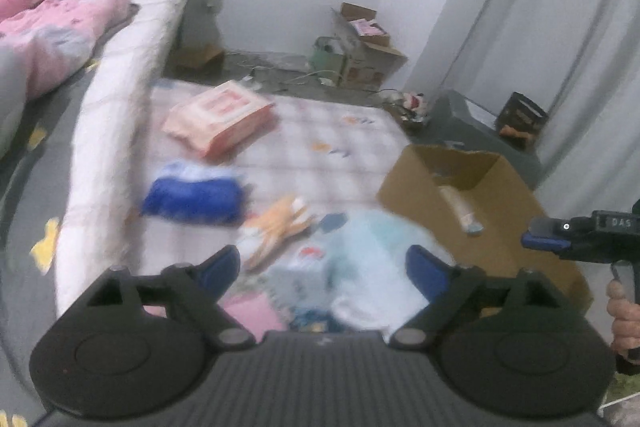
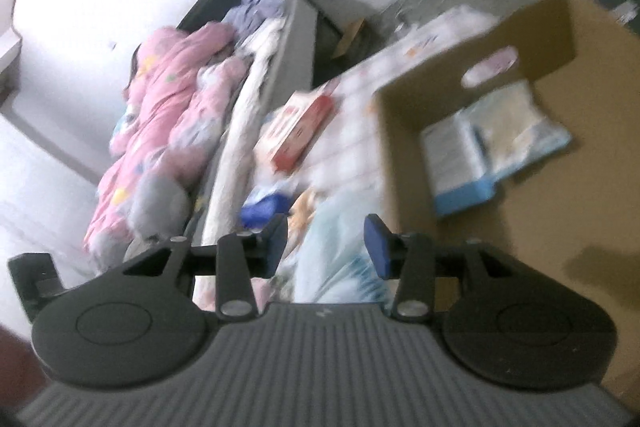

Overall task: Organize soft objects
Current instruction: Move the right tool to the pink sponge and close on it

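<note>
packs of soft goods lie scattered on the checked mat (image 1: 304,131) beside the bed, and the cardboard box (image 1: 480,203) stands at the mat's right edge with one pale blue pack (image 2: 492,147) already lying flat inside it. both tools are empty: the left gripper (image 1: 322,269) has its jaws spread wide with nothing between them, hanging above the light blue pack (image 1: 372,263) nearest the box, and the right gripper (image 2: 326,245) is parted about halfway, also holding nothing, with that same pack (image 2: 336,251) showing beyond its gap. both views are smeared, so exact contact with anything below cannot be judged. the step in hand looks like picking the next item, and the light blue pack is the sensible choice as it lies just beside the box wall. to do it well, slow down before descending, square the jaws across the pack's narrower side, and press down a little so the pads bite into the bulk rather than only the slippery wrapper. the orange toy (image 1: 280,227) and dark blue pack (image 1: 196,195) lie close, so come straight down to avoid snagging them. the pink pack (image 1: 220,119) further up the mat can wait. lift clear of the box rim before moving across, then set the pack flat next to the one inside.
</note>
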{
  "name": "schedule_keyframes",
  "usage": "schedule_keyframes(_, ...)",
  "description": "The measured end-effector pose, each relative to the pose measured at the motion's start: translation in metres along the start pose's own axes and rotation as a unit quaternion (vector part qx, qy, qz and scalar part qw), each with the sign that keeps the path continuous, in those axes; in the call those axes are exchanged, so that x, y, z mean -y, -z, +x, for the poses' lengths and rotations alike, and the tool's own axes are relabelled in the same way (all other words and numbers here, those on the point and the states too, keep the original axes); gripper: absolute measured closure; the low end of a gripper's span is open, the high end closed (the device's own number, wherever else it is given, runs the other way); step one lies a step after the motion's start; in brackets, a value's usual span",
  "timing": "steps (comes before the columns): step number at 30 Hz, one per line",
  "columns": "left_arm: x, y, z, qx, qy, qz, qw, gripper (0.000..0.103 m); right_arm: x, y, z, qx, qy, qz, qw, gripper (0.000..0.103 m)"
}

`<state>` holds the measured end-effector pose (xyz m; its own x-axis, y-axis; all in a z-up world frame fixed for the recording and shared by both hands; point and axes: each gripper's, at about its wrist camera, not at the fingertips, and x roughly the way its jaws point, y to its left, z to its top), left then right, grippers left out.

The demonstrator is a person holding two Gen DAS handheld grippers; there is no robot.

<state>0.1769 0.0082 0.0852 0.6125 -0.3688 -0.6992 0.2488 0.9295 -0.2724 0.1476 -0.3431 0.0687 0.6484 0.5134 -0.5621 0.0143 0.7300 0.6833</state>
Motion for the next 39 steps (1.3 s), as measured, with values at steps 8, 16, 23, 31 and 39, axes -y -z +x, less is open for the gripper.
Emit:
schedule_keyframes(8, -0.030, 0.055, -0.027, 0.023, -0.031, 0.016, 0.9991, 0.012, -0.033, 0.049, 0.043, -0.051, -0.040, 0.003, 0.998, 0.061)
schedule_keyframes(16, -0.028, 0.099, -0.027, 0.019, -0.005, 0.042, 0.9989, 0.015, -0.064, 0.082, 0.095, -0.112, -0.064, -0.013, 0.992, 0.061)
schedule_keyframes(23, -0.026, 0.112, 0.012, -0.020, -0.008, 0.044, 0.9988, 0.037, -0.092, 0.090, 0.155, -0.158, -0.058, -0.036, 0.985, 0.061)
schedule_keyframes(31, -0.032, 0.112, 0.038, -0.040, -0.028, 0.037, 0.9981, 0.042, -0.104, 0.095, 0.220, -0.195, -0.004, -0.077, 0.978, 0.061)
schedule_keyframes(39, -0.035, 0.109, 0.046, -0.043, -0.044, 0.034, 0.9976, 0.046, -0.111, 0.104, 0.243, -0.206, 0.018, -0.111, 0.972, 0.068)
